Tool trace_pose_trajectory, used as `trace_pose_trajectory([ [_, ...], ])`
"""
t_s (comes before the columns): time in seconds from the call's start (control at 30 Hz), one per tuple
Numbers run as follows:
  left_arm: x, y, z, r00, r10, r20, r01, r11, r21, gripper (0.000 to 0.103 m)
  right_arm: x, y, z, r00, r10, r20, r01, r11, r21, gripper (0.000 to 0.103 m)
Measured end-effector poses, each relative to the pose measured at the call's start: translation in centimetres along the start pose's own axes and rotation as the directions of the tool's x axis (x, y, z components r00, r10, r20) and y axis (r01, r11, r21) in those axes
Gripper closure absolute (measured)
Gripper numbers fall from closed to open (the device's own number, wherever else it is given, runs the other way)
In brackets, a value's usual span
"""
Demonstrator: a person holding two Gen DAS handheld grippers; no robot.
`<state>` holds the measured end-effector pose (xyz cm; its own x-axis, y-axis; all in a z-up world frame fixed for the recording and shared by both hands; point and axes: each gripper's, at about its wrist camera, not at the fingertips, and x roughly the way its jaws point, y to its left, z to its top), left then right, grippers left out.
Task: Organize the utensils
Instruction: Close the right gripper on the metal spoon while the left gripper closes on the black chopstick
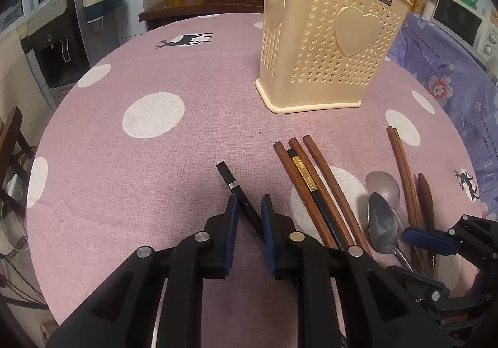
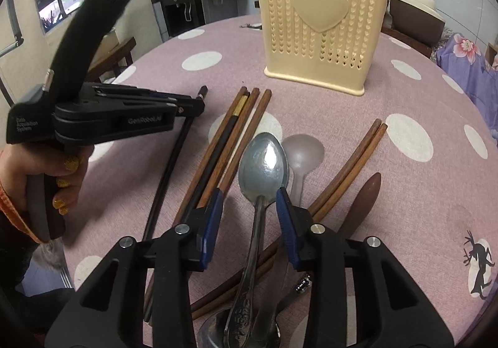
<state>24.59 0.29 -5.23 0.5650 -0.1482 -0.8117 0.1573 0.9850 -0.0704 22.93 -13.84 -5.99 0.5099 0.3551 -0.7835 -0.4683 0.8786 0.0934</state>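
Utensils: loose pile on pink dotted tablecloth, near side of cream perforated holder. Steel spoon: rigid, smooth, likely slippery; best taken at the handle neck, where the right gripper straddles it, jaws part-closed, pads not yet pressing. Black chopstick: light, stiff, thin, apt to roll; lies between the pads of the left gripper, narrowed, firm clamp uncertain. Adjacent: wooden chopsticks, second spoon, brown wooden spoon, crossing beneath and crowding the steel spoon's handle.
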Motion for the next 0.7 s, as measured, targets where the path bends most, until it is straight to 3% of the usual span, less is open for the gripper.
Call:
trace_pose_trajectory([
  [0.2,-0.1,0.1,-0.2,1.0,-0.004,-0.001,0.004,1.0,0.007,0.086,-0.1,-0.4,0.2,0.999,-0.045,-0.012,0.045,0.999,0.0,0.069],
  [0.7,-0.2,-0.1,-0.6,1.0,0.005,-0.005,-0.005,1.0,0.016,0.086,1.9,0.0,2.4,0.996,-0.086,-0.025,0.085,0.996,-0.016,0.056],
])
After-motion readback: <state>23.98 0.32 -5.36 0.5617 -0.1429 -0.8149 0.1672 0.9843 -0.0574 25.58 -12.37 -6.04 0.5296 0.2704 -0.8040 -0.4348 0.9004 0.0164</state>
